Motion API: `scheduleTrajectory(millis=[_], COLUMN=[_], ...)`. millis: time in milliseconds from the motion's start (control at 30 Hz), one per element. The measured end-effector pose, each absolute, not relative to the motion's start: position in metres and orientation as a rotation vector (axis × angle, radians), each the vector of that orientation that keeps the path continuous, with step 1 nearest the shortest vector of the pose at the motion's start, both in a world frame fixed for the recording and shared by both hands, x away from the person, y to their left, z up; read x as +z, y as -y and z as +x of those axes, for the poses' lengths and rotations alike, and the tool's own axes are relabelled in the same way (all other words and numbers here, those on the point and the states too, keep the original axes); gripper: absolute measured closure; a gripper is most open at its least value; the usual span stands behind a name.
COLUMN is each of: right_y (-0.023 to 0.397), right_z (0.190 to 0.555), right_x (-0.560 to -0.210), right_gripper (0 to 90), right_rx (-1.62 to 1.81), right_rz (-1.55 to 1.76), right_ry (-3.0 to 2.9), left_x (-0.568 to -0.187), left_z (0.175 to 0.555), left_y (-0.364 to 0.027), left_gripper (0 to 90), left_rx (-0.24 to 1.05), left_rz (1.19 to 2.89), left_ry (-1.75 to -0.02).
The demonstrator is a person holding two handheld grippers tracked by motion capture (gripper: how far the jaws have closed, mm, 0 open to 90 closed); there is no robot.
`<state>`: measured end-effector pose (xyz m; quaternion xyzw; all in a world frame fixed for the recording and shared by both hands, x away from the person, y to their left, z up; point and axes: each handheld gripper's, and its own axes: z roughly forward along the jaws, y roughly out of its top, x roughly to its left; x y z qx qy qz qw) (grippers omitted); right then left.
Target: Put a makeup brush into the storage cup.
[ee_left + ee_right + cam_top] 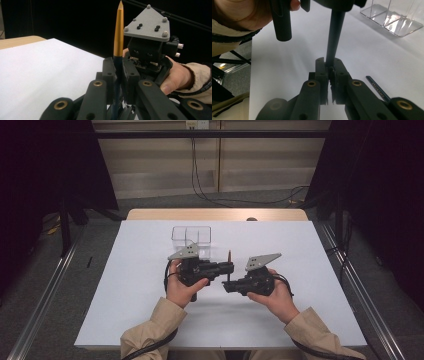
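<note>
While one upright pen stands gripped, left claw and right claw both clamp it.

We see a white table top laid over a pale wooden desk, whose far edge shows beyond it. Grey carpet floor surrounds it, with metal rails running along the left and right. Dark curtains hang at both sides. At the far wall, pale panels catch soft light, and black cables trail down onto the floor.
</note>
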<state>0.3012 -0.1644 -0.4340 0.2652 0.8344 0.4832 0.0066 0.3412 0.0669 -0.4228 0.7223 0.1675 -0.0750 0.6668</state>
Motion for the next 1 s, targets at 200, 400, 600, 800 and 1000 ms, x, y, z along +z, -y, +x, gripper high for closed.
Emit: scheduleTrajectory(millis=[200,400,600,800,1000], right_y=[0.165,0.175,0.188,0.202,0.214], right_z=[0.300,0.299,0.296,0.292,0.289], right_x=[-0.432,-0.427,-0.424,-0.423,-0.423], right_gripper=[79.7,66.3,48.0,34.9,26.9], right_rx=[1.523,1.575,1.635,1.700,1.716], right_rz=[0.829,0.837,0.834,0.839,0.848], right_ry=[-2.576,-2.495,-2.419,-2.359,-2.314], left_x=[-0.421,-0.421,-0.420,-0.418,-0.418], left_z=[0.341,0.341,0.341,0.342,0.343], left_y=[-0.068,-0.070,-0.072,-0.076,-0.079], left_gripper=[83.0,83.1,83.1,83.1,83.1], left_rx=[-0.157,-0.155,-0.148,-0.139,-0.134], left_rz=[1.639,1.634,1.636,1.628,1.621], left_ry=[-0.372,-0.376,-0.376,-0.386,-0.393])
